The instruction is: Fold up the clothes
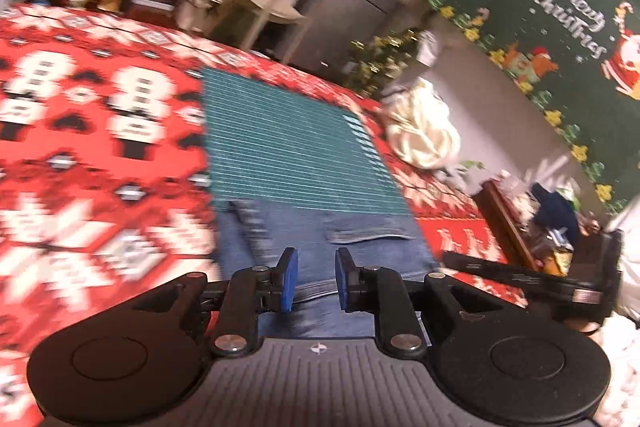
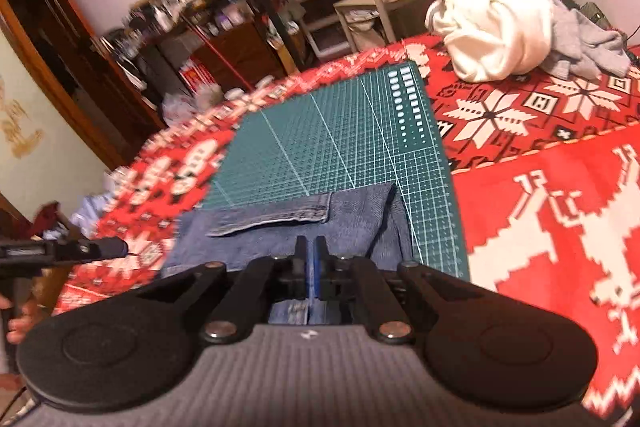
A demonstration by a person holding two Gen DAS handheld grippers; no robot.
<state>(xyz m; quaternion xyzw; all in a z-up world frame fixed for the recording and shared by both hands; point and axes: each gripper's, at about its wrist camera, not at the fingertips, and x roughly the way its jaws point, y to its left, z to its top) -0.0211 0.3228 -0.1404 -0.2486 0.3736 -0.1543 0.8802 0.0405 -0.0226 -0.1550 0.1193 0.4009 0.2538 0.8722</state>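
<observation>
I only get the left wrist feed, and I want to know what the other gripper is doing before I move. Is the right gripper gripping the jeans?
Observer: Yes. In the right wrist view the right gripper has its jaws shut on a fold of the jeans.
Operator: My left gripper looks open over the denim. Anything beside that white bundle?
Observer: A grey garment lies against the white garment, on its right side in the right wrist view.
Operator: Does the mat show beyond the jeans?
Observer: Yes, the green cutting mat lies bare past the jeans, its grid lines sharp there.
</observation>
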